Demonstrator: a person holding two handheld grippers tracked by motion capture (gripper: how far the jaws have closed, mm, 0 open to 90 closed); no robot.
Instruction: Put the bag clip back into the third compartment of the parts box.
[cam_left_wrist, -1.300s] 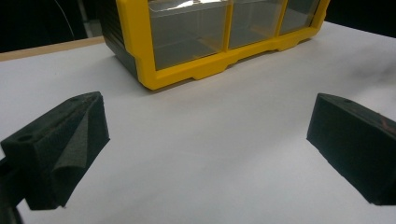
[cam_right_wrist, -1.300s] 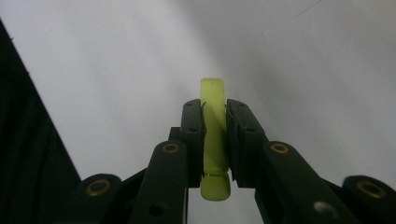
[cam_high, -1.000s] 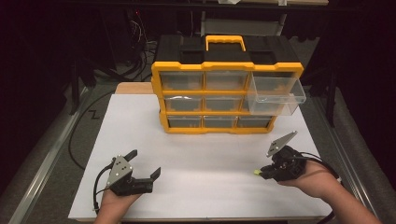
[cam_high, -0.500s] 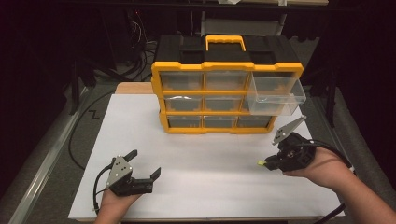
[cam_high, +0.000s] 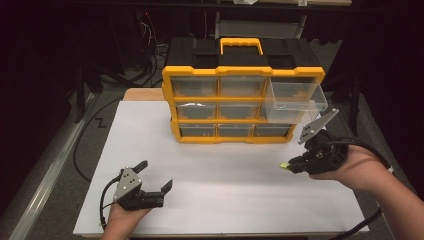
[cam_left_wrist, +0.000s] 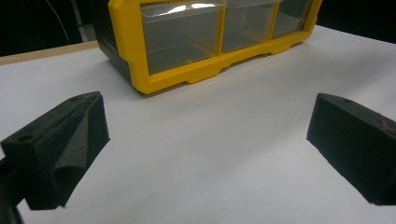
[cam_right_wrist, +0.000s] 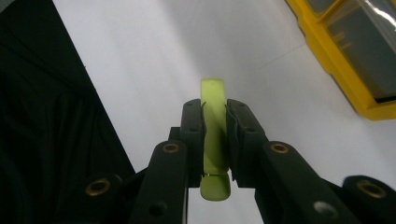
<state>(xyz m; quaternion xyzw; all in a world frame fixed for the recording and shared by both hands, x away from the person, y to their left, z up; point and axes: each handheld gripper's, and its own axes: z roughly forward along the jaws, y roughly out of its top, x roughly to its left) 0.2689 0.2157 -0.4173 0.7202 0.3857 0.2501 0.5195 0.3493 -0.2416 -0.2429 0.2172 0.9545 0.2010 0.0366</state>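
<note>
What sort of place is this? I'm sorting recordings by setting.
Probably a lab or workshop bench: a yellow drawer organizer stands on a white-covered table, with loose cables and dark equipment behind.

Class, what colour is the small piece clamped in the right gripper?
Yellow-green piece, clearest in the right gripper view.

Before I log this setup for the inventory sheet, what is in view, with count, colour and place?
Organiser cabinet: one, yellow frame, black top, at the table's far middle.
Handle: one, yellow, on the cabinet's top.
Open drawer: one, clear, pulled out at the cabinet's upper right.
White sheet: one, covering the table.
Small flat piece: one, yellow-green, between the right gripper's jaws.
Left gripper: one, black, near left, jaws apart, nothing between them.
Right gripper: one, black, near right, shut on the piece.
</note>
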